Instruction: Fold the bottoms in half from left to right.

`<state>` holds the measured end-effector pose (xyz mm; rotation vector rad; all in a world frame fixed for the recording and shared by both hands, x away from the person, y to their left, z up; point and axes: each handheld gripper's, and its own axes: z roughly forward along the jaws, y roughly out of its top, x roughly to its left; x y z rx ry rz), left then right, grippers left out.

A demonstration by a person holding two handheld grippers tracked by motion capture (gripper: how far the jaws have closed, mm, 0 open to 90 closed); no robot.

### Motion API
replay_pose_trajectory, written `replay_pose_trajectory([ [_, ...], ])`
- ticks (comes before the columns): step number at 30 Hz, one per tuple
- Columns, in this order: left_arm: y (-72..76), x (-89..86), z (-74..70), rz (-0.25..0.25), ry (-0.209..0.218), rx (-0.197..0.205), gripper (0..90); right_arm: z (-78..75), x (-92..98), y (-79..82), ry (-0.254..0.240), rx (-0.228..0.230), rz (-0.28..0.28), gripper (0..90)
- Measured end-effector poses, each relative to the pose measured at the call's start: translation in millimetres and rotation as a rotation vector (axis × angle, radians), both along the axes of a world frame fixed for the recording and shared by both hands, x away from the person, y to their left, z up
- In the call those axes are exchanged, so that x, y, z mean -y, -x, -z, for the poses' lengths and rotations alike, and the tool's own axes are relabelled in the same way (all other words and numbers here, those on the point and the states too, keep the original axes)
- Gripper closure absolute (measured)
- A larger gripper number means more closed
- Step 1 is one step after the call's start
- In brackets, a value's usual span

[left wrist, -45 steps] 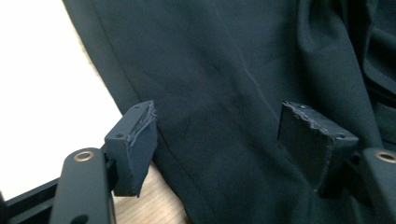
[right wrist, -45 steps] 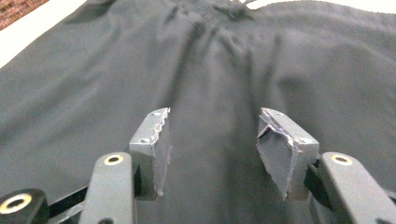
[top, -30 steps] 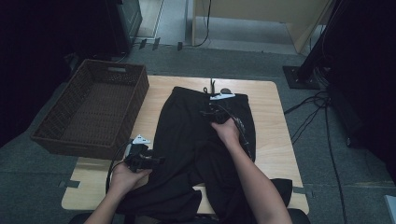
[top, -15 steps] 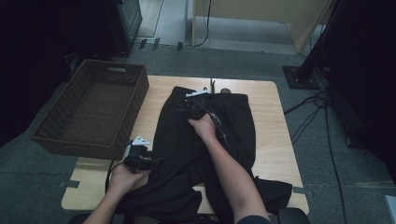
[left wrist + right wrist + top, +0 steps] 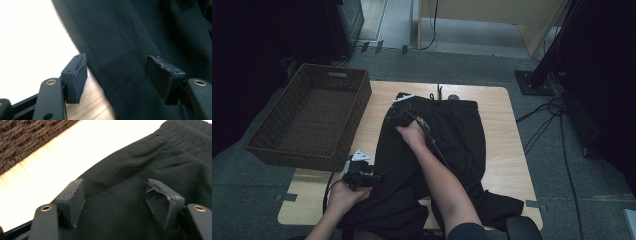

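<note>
A pair of black trousers (image 5: 447, 145) lies spread on the wooden table (image 5: 499, 150), waistband at the far end. My right gripper (image 5: 393, 114) hovers over the far left corner near the elastic waistband (image 5: 185, 135); its jaws have just been opening and stand apart above the black cloth (image 5: 120, 202), pinching nothing. My left gripper (image 5: 379, 176) rests at the near left edge of the trousers. Its jaws are open, one pad (image 5: 75, 77) over bare wood, the other pad (image 5: 162, 75) on the fabric (image 5: 130, 45), straddling the cloth's edge without pressing it.
A dark wicker basket (image 5: 314, 117) sits at the table's left side, overhanging it; its weave (image 5: 27, 137) lies close to the right gripper. Cables (image 5: 552, 125) trail on the floor at the right. A cabinet (image 5: 492, 20) stands beyond the table.
My right hand has moved left across the trousers' upper part, from the middle to the far left corner by the basket, its jaws spreading wider. The left hand has stayed put.
</note>
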<state>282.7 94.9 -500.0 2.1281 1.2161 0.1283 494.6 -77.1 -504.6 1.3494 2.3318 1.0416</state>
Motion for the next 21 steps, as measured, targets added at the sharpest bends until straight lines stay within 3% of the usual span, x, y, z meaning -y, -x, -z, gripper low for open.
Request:
replay_pose_trajectory([
  [5,5.7,6.0,0.2,0.017,0.001,0.002,46.8,4.7,-16.7,1.9,0.011,-0.001,0.014,25.6],
  [10,6.3,6.5,1.1,0.021,-0.002,0.011,63.2,8.7,-28.6,4.7,0.084,0.059,0.045,26.6],
  [11,5.9,5.8,1.4,0.017,0.0,0.01,65.6,9.8,-29.8,5.6,0.08,0.071,0.054,27.3],
  [16,3.0,0.6,1.7,0.008,0.005,-0.018,81.8,10.7,-32.6,7.7,0.061,0.094,0.078,41.3],
  [21,3.5,-1.9,-0.1,0.002,-0.035,-0.016,88.6,10.5,-39.6,8.4,0.052,0.11,0.056,57.4],
])
